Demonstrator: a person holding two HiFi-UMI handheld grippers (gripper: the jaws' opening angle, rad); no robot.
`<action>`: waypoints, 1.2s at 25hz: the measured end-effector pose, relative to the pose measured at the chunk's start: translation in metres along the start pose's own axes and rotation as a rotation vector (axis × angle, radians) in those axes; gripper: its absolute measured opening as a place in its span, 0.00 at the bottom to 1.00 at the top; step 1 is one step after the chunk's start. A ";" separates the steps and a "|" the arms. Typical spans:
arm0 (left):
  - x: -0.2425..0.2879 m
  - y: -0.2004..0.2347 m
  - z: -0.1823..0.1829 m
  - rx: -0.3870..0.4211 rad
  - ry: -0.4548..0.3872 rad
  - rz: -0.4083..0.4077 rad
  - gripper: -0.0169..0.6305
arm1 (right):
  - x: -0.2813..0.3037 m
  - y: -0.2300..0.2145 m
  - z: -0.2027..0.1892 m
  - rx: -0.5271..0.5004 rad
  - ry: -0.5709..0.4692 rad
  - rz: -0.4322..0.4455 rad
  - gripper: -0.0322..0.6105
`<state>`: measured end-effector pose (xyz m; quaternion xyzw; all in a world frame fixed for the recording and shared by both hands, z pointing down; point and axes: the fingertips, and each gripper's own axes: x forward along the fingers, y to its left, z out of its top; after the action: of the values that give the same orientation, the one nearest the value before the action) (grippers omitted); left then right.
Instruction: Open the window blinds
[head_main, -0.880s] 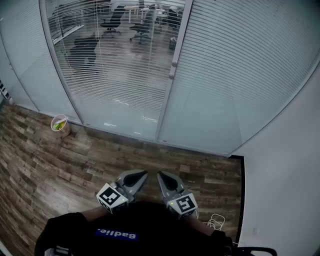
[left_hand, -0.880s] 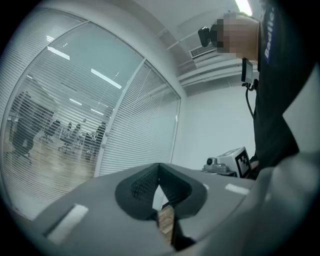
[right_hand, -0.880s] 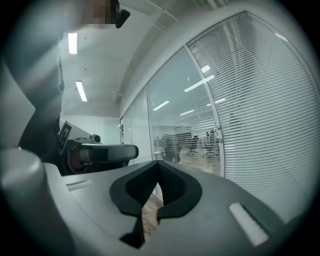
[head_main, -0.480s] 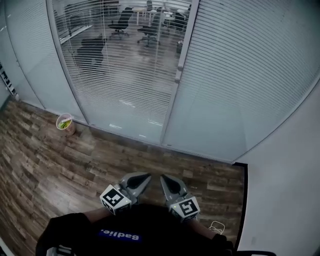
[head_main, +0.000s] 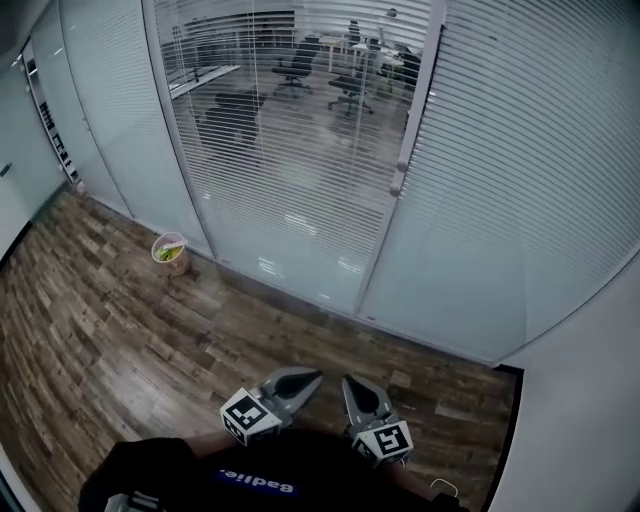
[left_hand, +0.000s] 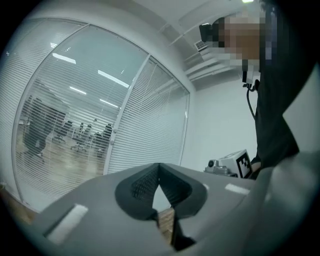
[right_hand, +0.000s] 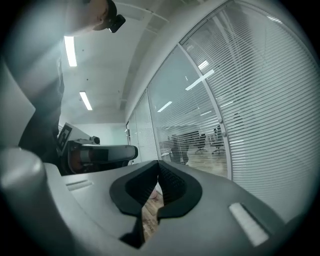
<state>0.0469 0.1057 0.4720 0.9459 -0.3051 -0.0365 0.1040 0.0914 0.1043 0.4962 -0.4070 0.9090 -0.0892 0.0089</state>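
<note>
The window blinds cover a curved glass wall ahead. The middle panel's slats (head_main: 290, 160) stand open enough to see an office through them. The right panel's slats (head_main: 530, 170) are closed and opaque. A small knob (head_main: 398, 180) sits on the frame post between these panels. Both grippers are held low near my body, well short of the glass, side by side. My left gripper (head_main: 308, 378) is shut and empty, with its tips meeting (left_hand: 159, 167). My right gripper (head_main: 350, 384) is shut and empty too (right_hand: 159, 165). The knob (left_hand: 114, 131) also shows in the left gripper view.
A paper bowl (head_main: 170, 251) with green contents stands on the wooden floor (head_main: 110, 320) at the foot of the glass on the left. A white wall (head_main: 590, 400) closes the right side. Office chairs (head_main: 295, 62) stand behind the glass.
The head view has swung left, so the glass wall, the knob and the bowl now lie further right and lower in the picture. Both grippers stay shut, side by side.
</note>
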 end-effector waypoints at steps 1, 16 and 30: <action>0.000 0.003 0.000 -0.001 -0.003 0.014 0.03 | 0.001 -0.003 -0.002 0.004 0.002 0.001 0.05; 0.049 0.117 0.033 0.040 -0.076 -0.084 0.03 | 0.098 -0.065 0.013 -0.048 0.021 -0.149 0.06; 0.088 0.223 0.085 0.031 -0.084 -0.232 0.03 | 0.197 -0.134 0.042 0.068 0.064 -0.396 0.10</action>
<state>-0.0203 -0.1369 0.4375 0.9740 -0.1981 -0.0832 0.0717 0.0623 -0.1353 0.4885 -0.5742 0.8075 -0.1327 -0.0243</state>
